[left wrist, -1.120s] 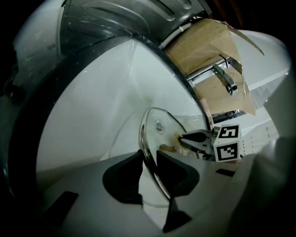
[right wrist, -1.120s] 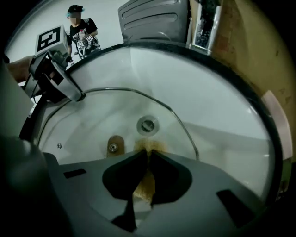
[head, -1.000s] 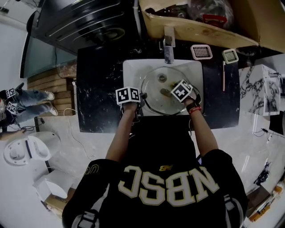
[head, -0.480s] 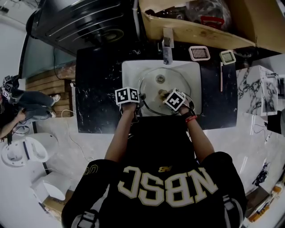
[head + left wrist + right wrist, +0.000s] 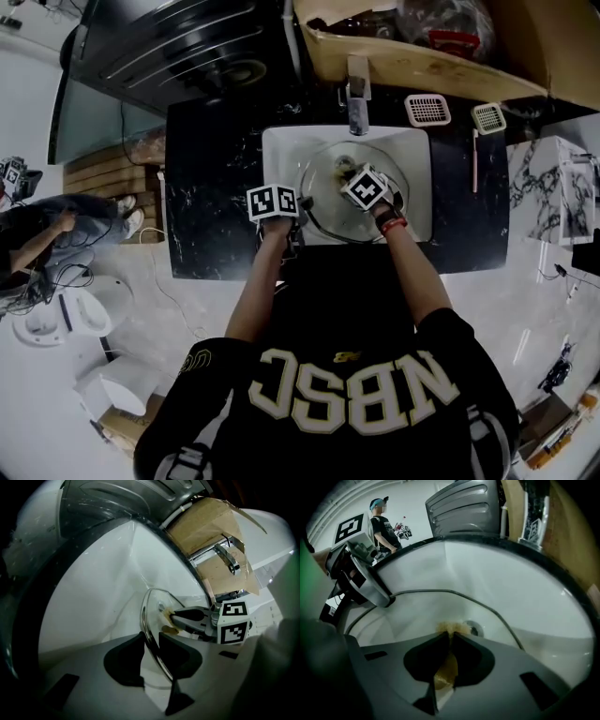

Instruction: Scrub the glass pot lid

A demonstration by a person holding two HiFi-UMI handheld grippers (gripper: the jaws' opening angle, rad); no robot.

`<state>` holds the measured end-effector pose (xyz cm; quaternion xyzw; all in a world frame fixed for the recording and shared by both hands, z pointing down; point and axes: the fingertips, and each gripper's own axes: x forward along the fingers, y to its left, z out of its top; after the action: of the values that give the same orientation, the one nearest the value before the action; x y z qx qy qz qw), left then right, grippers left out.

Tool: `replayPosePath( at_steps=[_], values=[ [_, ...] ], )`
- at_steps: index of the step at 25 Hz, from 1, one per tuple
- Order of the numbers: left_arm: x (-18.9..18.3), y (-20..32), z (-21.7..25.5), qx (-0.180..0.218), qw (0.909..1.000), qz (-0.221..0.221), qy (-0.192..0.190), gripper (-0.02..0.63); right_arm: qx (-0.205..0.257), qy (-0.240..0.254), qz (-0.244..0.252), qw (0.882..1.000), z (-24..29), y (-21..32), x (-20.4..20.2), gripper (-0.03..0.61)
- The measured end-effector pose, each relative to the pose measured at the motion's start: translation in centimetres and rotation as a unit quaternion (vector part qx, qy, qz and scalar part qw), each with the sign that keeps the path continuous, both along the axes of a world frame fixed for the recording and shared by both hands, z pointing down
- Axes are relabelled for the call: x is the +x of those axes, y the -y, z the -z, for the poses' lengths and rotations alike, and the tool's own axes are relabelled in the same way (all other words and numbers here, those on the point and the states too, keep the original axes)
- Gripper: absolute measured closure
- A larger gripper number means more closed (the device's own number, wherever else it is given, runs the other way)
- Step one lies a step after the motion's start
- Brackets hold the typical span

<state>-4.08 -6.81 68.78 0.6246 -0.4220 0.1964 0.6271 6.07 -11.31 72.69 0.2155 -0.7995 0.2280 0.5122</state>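
In a white sink (image 5: 281, 150) set into a black counter (image 5: 211, 187), below a faucet (image 5: 356, 105), at the upper middle of the head view: the lid (image 5: 323, 192), propped at a tilt inside the basin. At its lower-left rim, the left gripper (image 5: 296, 208), clamped on the metal edge with one jaw on either side of the glass. Just right of that, over the middle of the glass, the right gripper (image 5: 347, 176), pinching a yellow-brown pad (image 5: 447, 665) and pressing its tip to the lid (upper or under face, hard to say).

Judging by this: mid-scrub, with the pad working the central part of the glass. Next, most likely: sweeping the pad outward toward the rim under steady pressure, while holding the lid firm on the left and turning it to bring fresh glass under the pad. Worth minding: wet glass sliding in the jaws. No telling from here how much of the surface is already clean.
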Motion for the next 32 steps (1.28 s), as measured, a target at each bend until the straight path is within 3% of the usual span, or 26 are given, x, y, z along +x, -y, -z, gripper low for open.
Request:
replayPosePath(
  at_steps=[8,16,21,25,28,32],
  values=[
    [0.0,0.0,-0.1,-0.002,1.0000,0.002,-0.006,0.505,0.028,-0.059,-0.027,0.998,-0.3,1.1,5.7,0.535],
    [-0.1,0.1,-0.2,0.000,1.0000,0.000,-0.002,0.506,0.038,-0.095,-0.011,0.995,1.1,-2.2,5.6,0.540],
    [-0.1,0.1,-0.1,0.004,1.0000,-0.006,0.006,0.505,0.025,-0.084,-0.015,0.996,1.8,-4.2,3.6,0.540],
    [0.1,-0.1,-0.2,0.015,0.9995,-0.017,0.022,0.503,-0.032,-0.044,-0.048,0.997,2.3,-6.4,2.5,0.538],
    [-0.1,0.1,0.5,0.045,0.9968,-0.040,0.053,0.485,0.015,-0.010,-0.084,0.996,4.4,-4.4,2.4,0.537],
    [-0.5,0.7,4.0,0.123,0.9874,-0.064,0.077,0.485,0.082,0.033,-0.140,0.986,8.6,-2.7,2.9,0.537]
  ],
)
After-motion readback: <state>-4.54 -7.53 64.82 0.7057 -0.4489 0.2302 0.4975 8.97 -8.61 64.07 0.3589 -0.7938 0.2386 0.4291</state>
